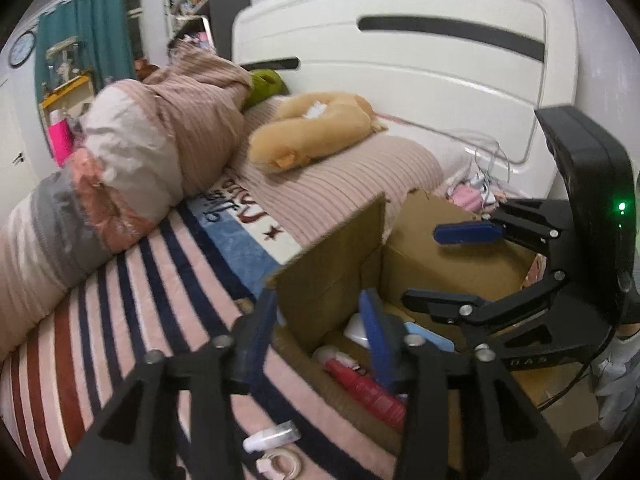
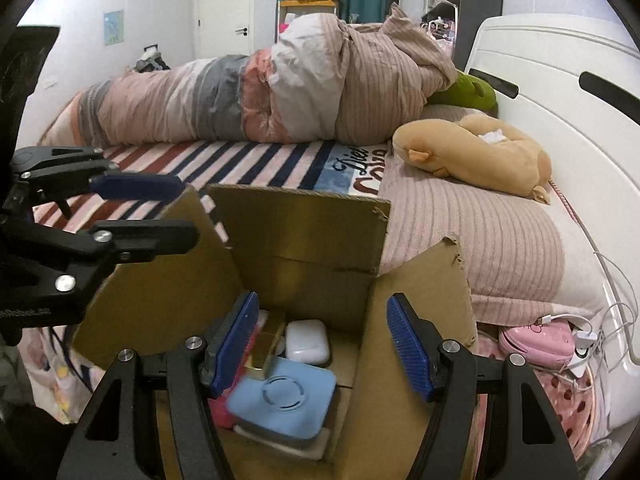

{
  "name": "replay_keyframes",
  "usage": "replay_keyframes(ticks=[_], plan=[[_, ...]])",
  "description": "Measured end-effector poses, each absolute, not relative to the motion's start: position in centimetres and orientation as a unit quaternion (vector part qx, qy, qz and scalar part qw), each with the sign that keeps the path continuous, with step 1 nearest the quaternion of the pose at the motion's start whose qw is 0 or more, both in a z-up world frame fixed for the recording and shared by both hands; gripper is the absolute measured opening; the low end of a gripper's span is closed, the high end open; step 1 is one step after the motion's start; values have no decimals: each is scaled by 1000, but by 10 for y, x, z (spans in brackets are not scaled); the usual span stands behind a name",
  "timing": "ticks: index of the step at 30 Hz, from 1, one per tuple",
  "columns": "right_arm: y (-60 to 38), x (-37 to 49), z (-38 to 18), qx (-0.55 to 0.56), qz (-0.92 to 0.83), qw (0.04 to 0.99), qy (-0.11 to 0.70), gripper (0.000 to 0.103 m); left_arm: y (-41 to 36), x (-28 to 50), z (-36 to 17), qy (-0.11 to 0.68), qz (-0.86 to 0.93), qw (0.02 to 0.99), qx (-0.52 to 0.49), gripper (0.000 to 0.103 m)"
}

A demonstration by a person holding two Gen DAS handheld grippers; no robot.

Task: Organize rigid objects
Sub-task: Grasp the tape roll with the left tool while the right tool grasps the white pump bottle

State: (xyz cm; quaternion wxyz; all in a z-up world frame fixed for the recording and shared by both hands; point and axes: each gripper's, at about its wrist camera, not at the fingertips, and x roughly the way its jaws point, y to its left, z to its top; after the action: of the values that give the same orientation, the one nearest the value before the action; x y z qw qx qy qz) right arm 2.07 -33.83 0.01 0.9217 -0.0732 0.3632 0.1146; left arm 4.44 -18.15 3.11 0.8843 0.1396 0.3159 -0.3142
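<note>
An open cardboard box (image 2: 296, 236) sits on the bed, also in the left wrist view (image 1: 328, 276). Inside lie a light blue square case (image 2: 288, 400), a white earbud case (image 2: 307, 340), a gold piece (image 2: 262, 356) and a red bottle (image 1: 364, 390). My right gripper (image 2: 320, 344) is open and empty, right above the box's opening; it also shows in the left wrist view (image 1: 436, 268). My left gripper (image 1: 320, 340) is open and empty, straddling the box's near wall; it shows in the right wrist view (image 2: 160, 212). A small white bottle (image 1: 272, 438) and a tape ring (image 1: 280, 462) lie on the blanket.
A rolled duvet (image 2: 256, 92), a tan plush (image 2: 476, 152) and a green plush (image 2: 464, 92) lie on the striped bed. The white headboard (image 1: 400, 60) stands behind. A pink pouch (image 2: 536, 340) with white cables lies right of the box.
</note>
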Motion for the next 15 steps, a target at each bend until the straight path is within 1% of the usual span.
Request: replay_keyframes(ticks=[1, 4, 7, 10, 15], plan=[[-336, 17, 3, -73, 116, 923, 360, 64, -171, 39, 36, 311, -308, 889, 134, 44], [-323, 2, 16, -65, 132, 928, 343, 64, -141, 28, 47, 299, -289, 901, 121, 57], [-304, -13, 29, -58, 158, 930, 326, 64, -108, 17, 51, 292, -263, 912, 114, 59], [-278, -27, 39, -57, 187, 931, 307, 64, -73, 8, 45, 295, -243, 919, 101, 61], [-224, -34, 34, -67, 231, 920, 309, 64, -20, 3, 9, 319, -235, 915, 71, 61]])
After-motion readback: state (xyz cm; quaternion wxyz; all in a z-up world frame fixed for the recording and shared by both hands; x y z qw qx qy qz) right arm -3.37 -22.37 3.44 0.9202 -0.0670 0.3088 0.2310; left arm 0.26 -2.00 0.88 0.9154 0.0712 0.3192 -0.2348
